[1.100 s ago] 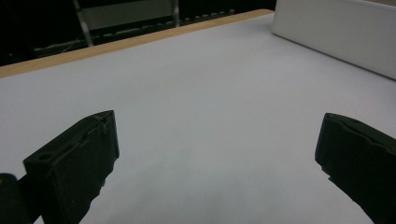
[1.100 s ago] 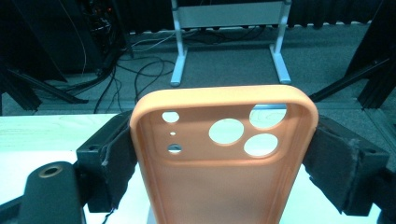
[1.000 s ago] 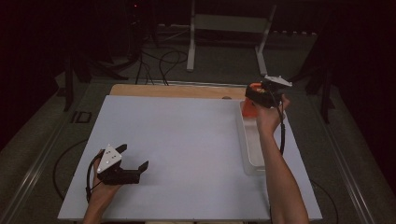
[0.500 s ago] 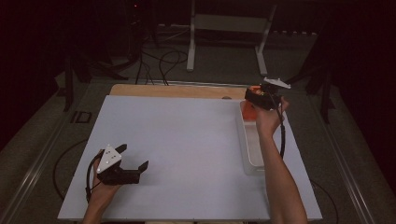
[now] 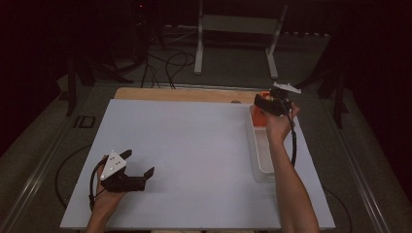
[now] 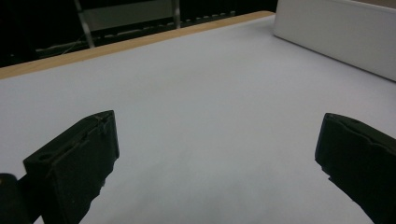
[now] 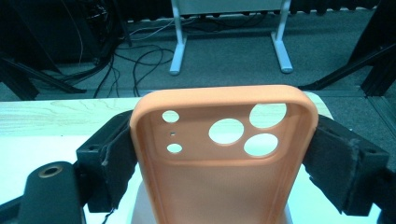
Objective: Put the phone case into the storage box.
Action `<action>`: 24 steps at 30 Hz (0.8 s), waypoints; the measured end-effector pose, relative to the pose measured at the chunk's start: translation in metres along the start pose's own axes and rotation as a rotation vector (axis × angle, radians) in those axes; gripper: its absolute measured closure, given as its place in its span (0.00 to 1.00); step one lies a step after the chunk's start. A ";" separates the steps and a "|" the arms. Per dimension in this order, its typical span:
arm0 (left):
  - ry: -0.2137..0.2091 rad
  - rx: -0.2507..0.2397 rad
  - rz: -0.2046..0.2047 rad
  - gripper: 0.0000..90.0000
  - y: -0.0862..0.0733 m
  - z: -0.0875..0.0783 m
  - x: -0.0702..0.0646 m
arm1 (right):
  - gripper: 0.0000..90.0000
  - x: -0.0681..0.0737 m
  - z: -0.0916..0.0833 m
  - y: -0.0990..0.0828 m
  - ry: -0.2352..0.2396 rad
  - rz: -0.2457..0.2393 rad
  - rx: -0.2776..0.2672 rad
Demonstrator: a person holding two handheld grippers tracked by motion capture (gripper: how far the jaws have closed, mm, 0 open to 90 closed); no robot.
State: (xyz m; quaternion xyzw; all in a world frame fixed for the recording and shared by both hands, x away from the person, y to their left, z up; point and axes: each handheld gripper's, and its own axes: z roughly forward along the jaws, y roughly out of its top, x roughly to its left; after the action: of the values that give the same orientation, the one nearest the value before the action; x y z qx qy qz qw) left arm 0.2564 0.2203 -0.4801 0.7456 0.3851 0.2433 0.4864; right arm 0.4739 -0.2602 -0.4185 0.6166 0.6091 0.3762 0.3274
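**Operator:** I have the right tongs [image 5: 266, 103] clamped on the orange phone case [image 7: 223, 154]. In the right gripper view both black jaws press against its long sides, one on each, and the case stands upright between them with its open inside facing the camera. The camera cutouts sit near its top edge.

**Colleague:** Where is that over the counter?

**Operator:** At the far right corner. From the high view I see the right hand [image 5: 278, 125] holding the tongs above the far end of the clear tray [image 5: 260, 160], which lies along the right edge of the white counter [image 5: 194, 145]. Whether the case touches the tray I can't tell (the tongs cover that spot).

**Colleague:** And your other side?

**Operator:** The left tongs [image 5: 141, 165] rest low at the near left of the counter, well apart from the tray and the case. Their jaws are spread wide; the left gripper view shows bare white surface between them, nothing held. In that same view the tray wall [image 6: 336, 32] shows at the upper right, and the wooden strip [image 6: 130, 44] runs along the counter's far edge.
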 end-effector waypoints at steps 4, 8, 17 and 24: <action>0.000 0.000 0.001 0.00 0.000 0.000 0.000 | 0.18 0.000 0.001 -0.001 -0.001 -0.001 0.004; 0.000 -0.003 -0.003 0.00 0.000 -0.001 0.000 | 0.18 0.002 0.003 -0.002 -0.001 -0.002 0.012; -0.002 0.000 0.000 0.00 0.000 0.000 0.000 | 0.18 0.003 0.007 -0.006 -0.004 -0.009 0.029; -0.003 -0.001 0.000 0.00 0.000 0.001 -0.001 | 0.18 0.003 0.006 -0.008 0.005 -0.006 0.044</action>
State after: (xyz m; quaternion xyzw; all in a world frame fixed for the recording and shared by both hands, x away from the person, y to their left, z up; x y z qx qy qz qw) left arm 0.2565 0.2192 -0.4804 0.7459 0.3842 0.2421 0.4873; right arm 0.4748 -0.2565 -0.4285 0.6209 0.6200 0.3631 0.3135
